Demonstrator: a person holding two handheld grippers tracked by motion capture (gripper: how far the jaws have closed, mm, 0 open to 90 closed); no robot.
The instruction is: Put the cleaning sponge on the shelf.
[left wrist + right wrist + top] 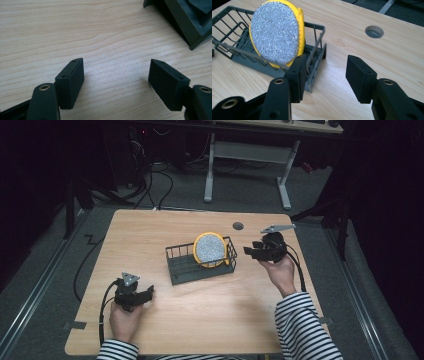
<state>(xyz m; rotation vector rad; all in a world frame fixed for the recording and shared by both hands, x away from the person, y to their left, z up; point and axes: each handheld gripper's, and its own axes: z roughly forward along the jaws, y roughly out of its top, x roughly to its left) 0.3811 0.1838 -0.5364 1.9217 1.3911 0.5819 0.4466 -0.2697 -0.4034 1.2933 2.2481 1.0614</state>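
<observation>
**Scrubber stands in rack, both grippers empty**

On the wooden table (200, 315), the wire rack (181, 265) sits near the centre, toward the far edge. The round yellow-rimmed scouring pad (210, 249) leans upright inside its right end. The right gripper (251, 252), just beside the rack, has jaws apart and empty. The left gripper (149, 292), near the front left corner, is likewise spread wide.

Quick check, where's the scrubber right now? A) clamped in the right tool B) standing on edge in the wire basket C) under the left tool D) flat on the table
B: the scrubber stands on edge in the basket, leaning against its right end, and the right tool sits beside the basket with its jaws apart and nothing between them.
</observation>
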